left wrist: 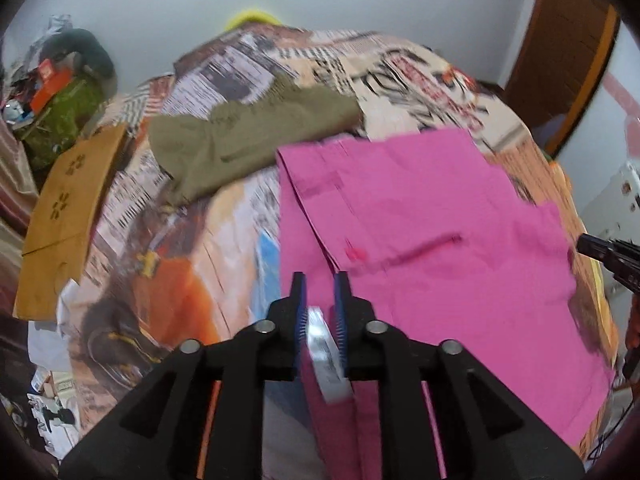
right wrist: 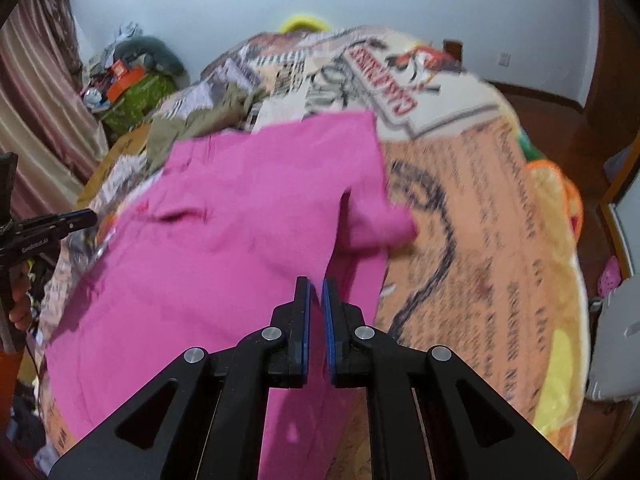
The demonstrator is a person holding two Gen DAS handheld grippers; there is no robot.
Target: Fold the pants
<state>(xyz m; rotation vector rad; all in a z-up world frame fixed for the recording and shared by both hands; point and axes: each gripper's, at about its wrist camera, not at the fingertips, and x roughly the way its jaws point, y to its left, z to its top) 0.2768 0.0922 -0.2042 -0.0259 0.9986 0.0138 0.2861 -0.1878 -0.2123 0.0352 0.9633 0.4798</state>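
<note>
jaws of left gripper slightly parted around pink pants; right gripper nearly closed, empty.

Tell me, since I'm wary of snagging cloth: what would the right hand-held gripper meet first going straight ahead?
Most likely the pink pants: the right hand-held gripper points down at them, though depth is unclear.

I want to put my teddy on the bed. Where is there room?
Free: the printed blanket right of the pink pants, and the stretch left of them, before the brown cardboard. Crowded: the middle, with the olive garment behind.
</note>
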